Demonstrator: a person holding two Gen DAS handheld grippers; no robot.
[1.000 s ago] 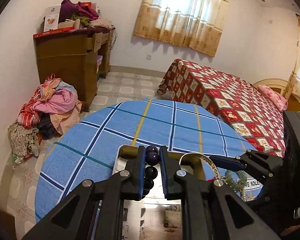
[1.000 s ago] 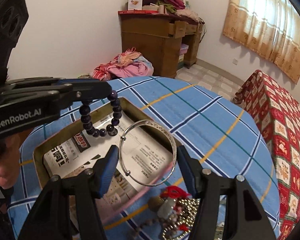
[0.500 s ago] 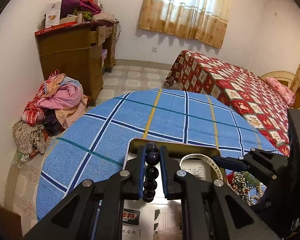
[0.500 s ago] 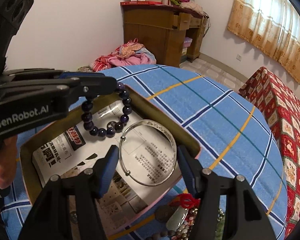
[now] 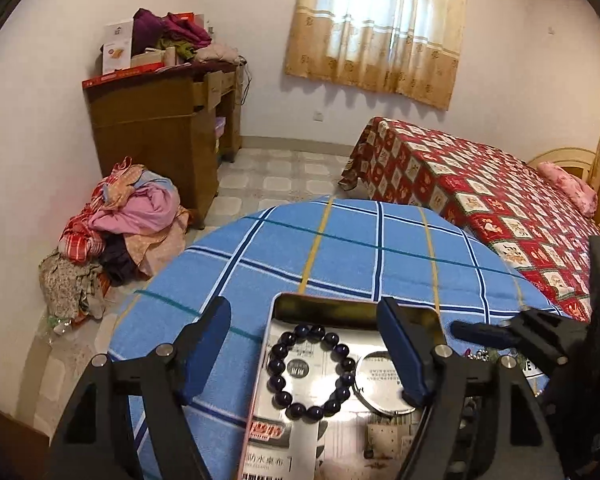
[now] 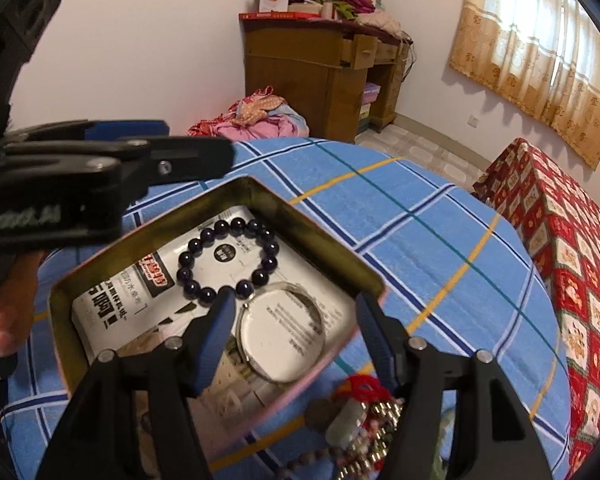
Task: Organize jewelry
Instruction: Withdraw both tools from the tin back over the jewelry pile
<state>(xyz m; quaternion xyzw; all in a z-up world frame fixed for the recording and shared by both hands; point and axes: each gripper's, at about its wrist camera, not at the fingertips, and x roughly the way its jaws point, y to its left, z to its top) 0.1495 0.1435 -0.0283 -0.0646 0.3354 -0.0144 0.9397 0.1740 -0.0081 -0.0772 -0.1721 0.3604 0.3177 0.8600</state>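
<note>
While both pieces lie flat in the tin (image 6: 320,236), the risk now is mostly about pulling the tools out cleanly.

Going left to right: the left gripper (image 5: 304,344) hangs over the near-left part of the tin, jaws spread wide with nothing between the pads. The dark bead bracelet (image 5: 311,372) lies right under it on the printed paper lining (image 6: 112,296), laid out as a loose ring. Just to its right, touching or nearly touching it, sits the silver bangle (image 6: 282,334). The right gripper (image 6: 296,332) straddles that bangle, jaws apart and, as far as I can tell, not pressing on it. Off the tin's right corner there's still a tangled heap of jewelry (image 6: 356,420) on the blue plaid tablecloth (image 6: 440,248).

What could go wrong, I reckon: the right finger tips sit low beside the bangle, so lifting out at a slant could hook the rim and drag it into the beads or flip it over the tin wall. The paper could shift too if a pad catches it.

Compared with a second ago: the left jaws were pinched on the bracelet, holding it dangling above the tin, and they've just been opening, so the beads now rest inside. The right jaws have just been opening a bit wider as well, letting the bangle lie loose.
</note>
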